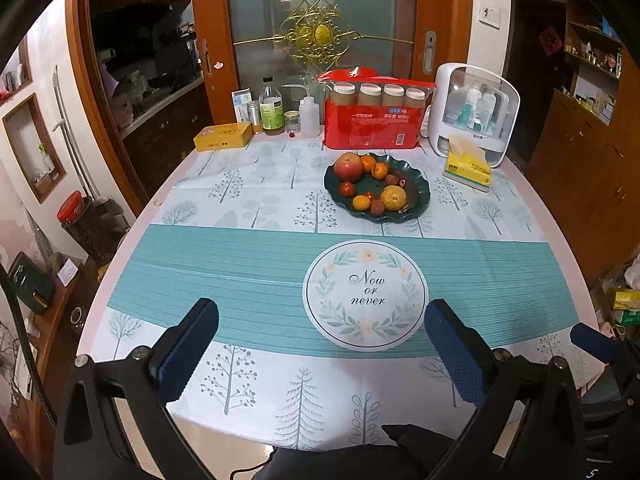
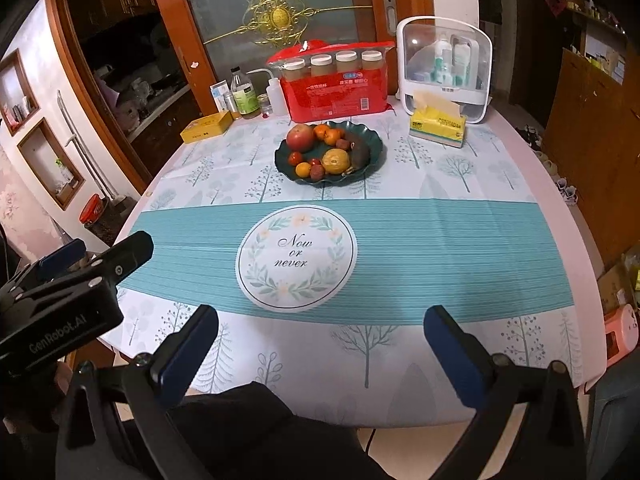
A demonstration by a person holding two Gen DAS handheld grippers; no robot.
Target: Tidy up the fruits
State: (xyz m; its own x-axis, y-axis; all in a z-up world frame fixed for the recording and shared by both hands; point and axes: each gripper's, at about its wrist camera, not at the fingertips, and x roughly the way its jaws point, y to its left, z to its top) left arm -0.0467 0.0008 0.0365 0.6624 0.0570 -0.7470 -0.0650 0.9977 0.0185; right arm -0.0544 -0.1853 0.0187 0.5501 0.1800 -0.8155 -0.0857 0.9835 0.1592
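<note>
Fruits: lying together in a dark green scalloped plate (image 1: 420, 196) on the far half of the tabletop (image 1: 256, 280), beyond the teal band and the round "Now or never" motif (image 1: 366, 294). Contents showing: one red apple (image 1: 348, 167), several small oranges (image 1: 380, 170) at the back and one at the front, small red fruits (image 1: 347, 189), two rough-skinned lychee-like pieces, and a yellowish round fruit (image 1: 393, 197). In the right wrist view a dark elongated item is also lying along the plate's right side; what it is cannot be told.

Risks, as judged: the small round pieces are sitting loosely against one another, so a claw pushing in among them is likely to be rolling neighbours over the low rim. The soft-skinned pieces are likely to be bruising under a hard pinch. The tissue pack (image 1: 468, 170) and the red package of cups (image 1: 374, 120) are standing near the plate, and a wide approach risks nudging them.

Pose: the left claw (image 1: 320, 350) is hovering over the near edge of the tabletop, angled downward, jaws spread wide, nothing between them. The right claw (image 2: 322, 354) is hovering alongside in the same attitude, jaws spread wide and empty. Both are sitting well apart from the plate; no fruit is being touched.
</note>
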